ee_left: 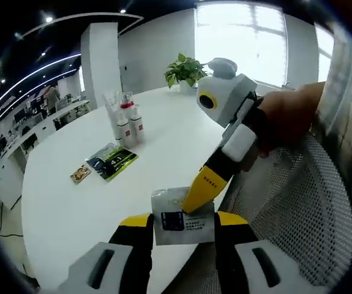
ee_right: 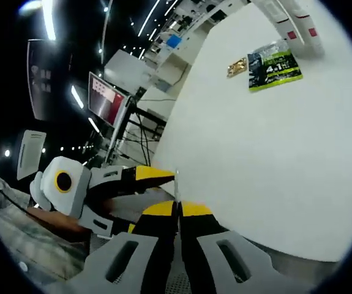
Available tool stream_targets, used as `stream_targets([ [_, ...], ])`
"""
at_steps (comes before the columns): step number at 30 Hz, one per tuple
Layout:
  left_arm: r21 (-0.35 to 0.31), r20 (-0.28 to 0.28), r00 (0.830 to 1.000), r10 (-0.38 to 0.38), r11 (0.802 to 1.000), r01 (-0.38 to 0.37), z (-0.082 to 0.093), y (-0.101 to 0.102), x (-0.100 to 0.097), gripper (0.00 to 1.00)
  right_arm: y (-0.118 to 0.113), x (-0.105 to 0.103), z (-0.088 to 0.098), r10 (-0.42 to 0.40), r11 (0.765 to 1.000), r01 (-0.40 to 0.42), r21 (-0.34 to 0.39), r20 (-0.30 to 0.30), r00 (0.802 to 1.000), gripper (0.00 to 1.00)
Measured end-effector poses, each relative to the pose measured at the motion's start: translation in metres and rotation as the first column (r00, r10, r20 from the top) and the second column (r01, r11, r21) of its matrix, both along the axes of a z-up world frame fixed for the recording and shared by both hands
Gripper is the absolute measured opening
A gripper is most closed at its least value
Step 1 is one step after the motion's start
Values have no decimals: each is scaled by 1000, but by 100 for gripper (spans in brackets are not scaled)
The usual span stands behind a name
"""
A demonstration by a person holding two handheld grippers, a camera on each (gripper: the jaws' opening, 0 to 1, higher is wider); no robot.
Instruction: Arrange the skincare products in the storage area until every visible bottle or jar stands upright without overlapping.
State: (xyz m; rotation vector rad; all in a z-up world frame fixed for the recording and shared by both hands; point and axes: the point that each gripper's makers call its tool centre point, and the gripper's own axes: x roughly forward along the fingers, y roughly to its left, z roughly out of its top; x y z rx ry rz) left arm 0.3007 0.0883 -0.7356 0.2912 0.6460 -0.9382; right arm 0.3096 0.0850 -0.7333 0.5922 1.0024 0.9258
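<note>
clearly both grippers' yellow-tipped fingers (ee_left: pixel 182 223) pinch one flat silver sachet (ee_left: pixel 182 215) edgewise, so opposing pulls could tear it.

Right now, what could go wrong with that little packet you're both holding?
Both grippers, left and right, pinch one thin sachet at the table edge. Pulling apart could tear it; letting go could drop it off the edge toward the chair. The bottles stand close together, so a careless reach could topple them.
</note>
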Motion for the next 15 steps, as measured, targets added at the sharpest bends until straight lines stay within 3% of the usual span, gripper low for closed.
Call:
stream_targets([
  [3, -20, -2, 1000, -4, 1000, 4, 2, 0, 2, 40, -1, 1, 2, 10, 1000, -10, 1, 26, 1000, 0],
  [4, -54, -26, 1000, -11, 998, 9, 3, -2, 1, 40, -2, 1, 2, 13, 1000, -13, 1, 31, 999, 0],
  [5, -110, -111, 994, 22, 993, -34, 3, 0, 0, 41, -3, 2, 4, 10, 1000, -10, 6, 32, 999, 0],
  [7, -196, -229, 971, 74, 973, -120, 5, 6, 5, 40, -9, 7, 3, -10, 1000, 10, -10, 64, 998, 0],
  [8, -219, -260, 961, 94, 964, -153, 6, 11, 8, 40, -11, 11, 5, -34, 999, 33, 2, 63, 997, 0],
  [11, -326, -359, 922, 148, 905, -272, 13, 22, 16, 40, -15, 16, 10, -62, 998, 61, 23, 52, 997, 0],
  [12, -388, -428, 894, 130, 867, -312, 19, 21, 16, 40, -15, 16, 13, -66, 998, 64, 28, 58, 996, 0],
  [13, -414, -462, 879, 120, 847, -333, 23, 21, 16, 40, -12, 16, 23, -63, 996, 56, 75, 82, 995, 0],
  [14, -455, -474, 872, 119, 815, -359, 29, 22, 20, 39, -10, 16, 29, -62, 993, 54, 105, 79, 995, 0],
  [15, -455, -469, 875, 123, 815, -359, 29, 22, 21, 39, -9, 14, 30, -59, 993, 50, 111, 71, 996, 0],
])
